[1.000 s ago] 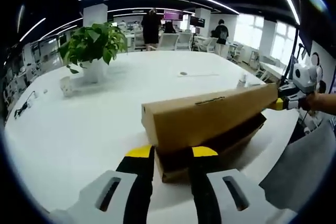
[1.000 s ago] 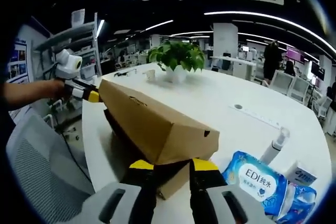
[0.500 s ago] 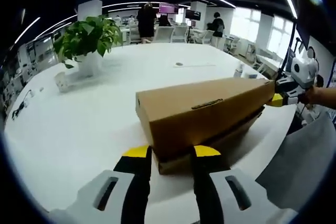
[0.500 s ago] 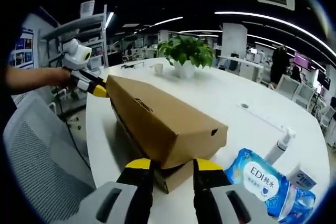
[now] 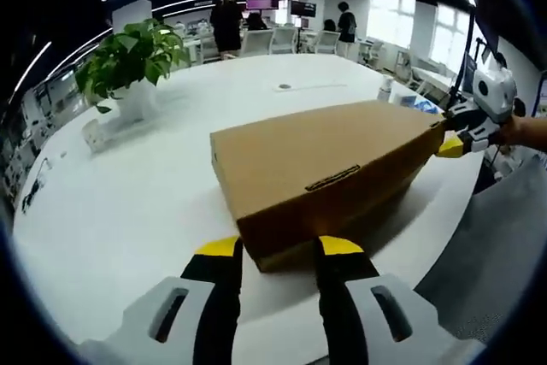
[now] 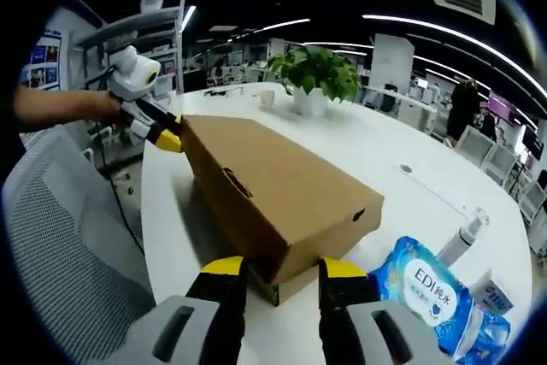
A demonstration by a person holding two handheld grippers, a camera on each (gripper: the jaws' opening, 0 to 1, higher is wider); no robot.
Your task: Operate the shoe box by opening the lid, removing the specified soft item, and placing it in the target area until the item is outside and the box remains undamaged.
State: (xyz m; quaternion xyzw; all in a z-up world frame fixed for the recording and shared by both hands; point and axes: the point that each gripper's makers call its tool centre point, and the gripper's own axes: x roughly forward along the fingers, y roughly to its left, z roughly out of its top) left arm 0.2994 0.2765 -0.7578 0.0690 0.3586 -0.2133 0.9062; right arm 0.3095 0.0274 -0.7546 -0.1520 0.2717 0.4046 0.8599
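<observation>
The cardboard shoe box (image 5: 329, 168) lies on the white surface (image 5: 128, 203), its lid (image 6: 273, 181) down over the base with only a narrow gap at the near end in the right gripper view.

The left claw (image 5: 273, 250) sits at one end of the shoe box, its yellow-tipped jaws apart, one on each side of the box's near corner; whether they touch the cardboard cannot be told. The right claw (image 6: 278, 269) sits at the opposite end, jaws likewise apart and flanking the corner there. Each claw also appears at the box's far end in the other's view.

Beyond the shoe box stands a potted plant (image 5: 128, 61). Just beside the box's right-claw end lie a blue wet-wipe pack (image 6: 423, 284) and a white bottle (image 6: 461, 237). A grey mesh chair (image 6: 60, 237) stands off the surface edge near the box.
</observation>
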